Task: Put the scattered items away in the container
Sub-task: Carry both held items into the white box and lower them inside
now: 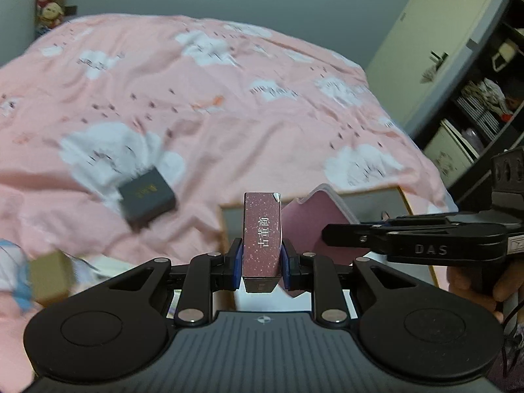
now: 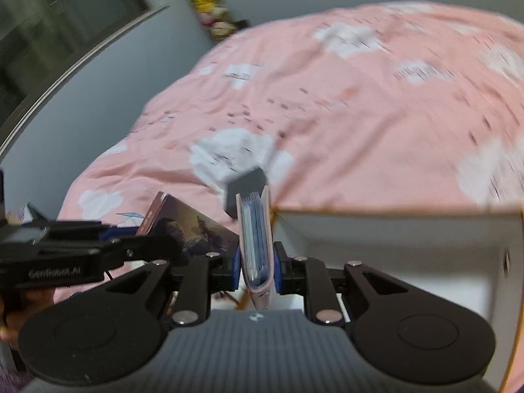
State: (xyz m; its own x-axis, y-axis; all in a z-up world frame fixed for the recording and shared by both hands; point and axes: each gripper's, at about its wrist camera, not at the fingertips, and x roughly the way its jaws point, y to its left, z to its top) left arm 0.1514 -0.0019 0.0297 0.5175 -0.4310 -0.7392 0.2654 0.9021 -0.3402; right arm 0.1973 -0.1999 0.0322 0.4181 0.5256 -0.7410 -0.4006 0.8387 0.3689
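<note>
Pink bedding (image 1: 229, 104) with white cloud prints fills most of what I see, a grey wall behind it and a shelf unit (image 1: 484, 104) at the right edge. My left gripper (image 1: 261, 262) is clamped on a maroon box (image 1: 262, 232) held on end. My right gripper (image 2: 257, 265) is squeezed on a pink card holder (image 2: 257, 245), blue cards showing in its open edge. Both hang over the near corner of the white container (image 2: 393, 239), whose front is cut off. A dark box (image 1: 147, 196) lies on the bedding just beyond that corner, blurred. A tan box (image 1: 49, 275) at lower left is too smeared to read.
</note>
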